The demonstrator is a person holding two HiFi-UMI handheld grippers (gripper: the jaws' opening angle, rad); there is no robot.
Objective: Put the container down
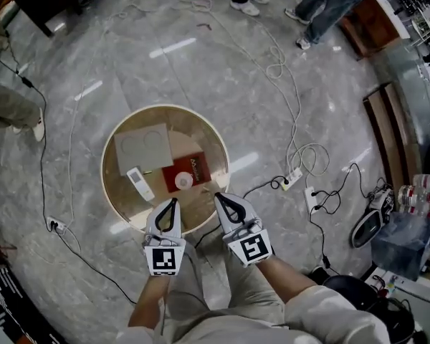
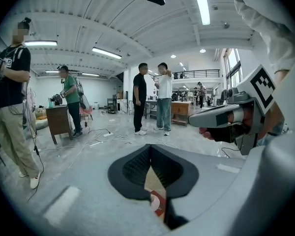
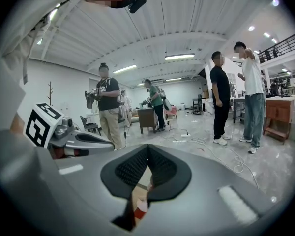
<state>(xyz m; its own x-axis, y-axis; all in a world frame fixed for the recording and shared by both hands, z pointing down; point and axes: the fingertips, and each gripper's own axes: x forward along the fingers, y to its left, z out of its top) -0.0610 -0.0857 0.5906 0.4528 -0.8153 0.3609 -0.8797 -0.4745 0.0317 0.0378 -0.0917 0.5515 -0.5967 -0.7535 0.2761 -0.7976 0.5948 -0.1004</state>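
A small white round container stands on a flat red book-like item on the round wooden table. My left gripper is shut with nothing in it and hovers over the table's near edge, just short of the container. My right gripper is shut and empty too, close to the right of the red item. In the left gripper view, the left gripper has its jaws meeting, and the red item shows in the slit below them. In the right gripper view, the right gripper is the same, with the container below.
A cardboard sheet and a white remote-like bar lie on the table's left half. Cables and a power strip trail over the grey floor around it. People stand at the far side, and shelving and bags sit at the right.
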